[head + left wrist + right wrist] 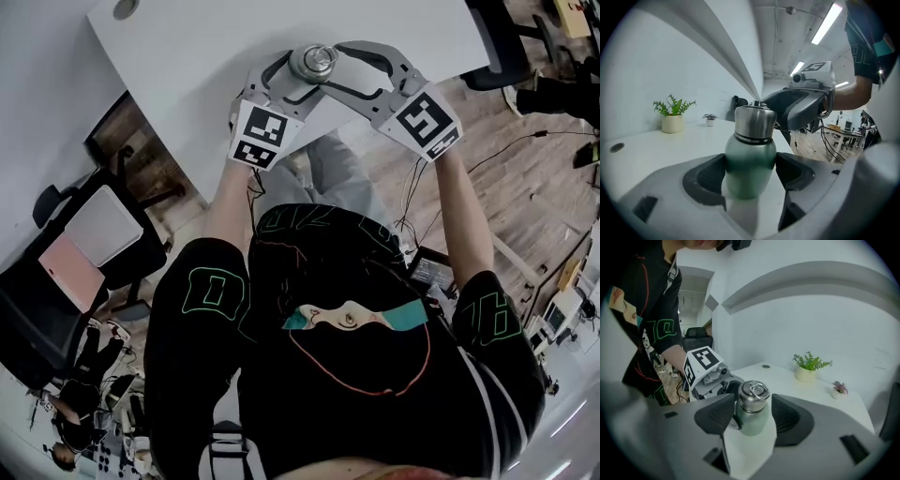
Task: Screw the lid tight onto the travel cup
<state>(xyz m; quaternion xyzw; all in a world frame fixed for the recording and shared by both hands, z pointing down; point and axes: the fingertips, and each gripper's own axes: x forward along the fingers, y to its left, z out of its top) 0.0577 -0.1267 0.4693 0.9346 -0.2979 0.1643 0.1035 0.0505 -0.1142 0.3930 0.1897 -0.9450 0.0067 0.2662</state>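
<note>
**A:** So, starting at the left: what is the left tool [750,174] doing?

**B:** It pinches the rounded body of the pale green metal travel cup [750,161], with a pad pressed to each side. The cup stands upright on the white counter [656,145], near the edge closest to the person.

**A:** And the brushed steel screw lid [755,123]?

**B:** It sits on the cup's neck with its ring handle on top, and its long axis points straight up. I cannot tell whether it is fully tight.

**A:** Then the right tool [751,417]?

**B:** It comes in from the opposite side, facing the left one. Its jaws are spread and flank the lid without clamping it.

**A:** What does the next move turn on?

**B:** I judge the right tool is the one for the lid, since the lid lies between its jaws. They need to close level on it and turn about that upright axis while the left tool holds the body still.
</note>
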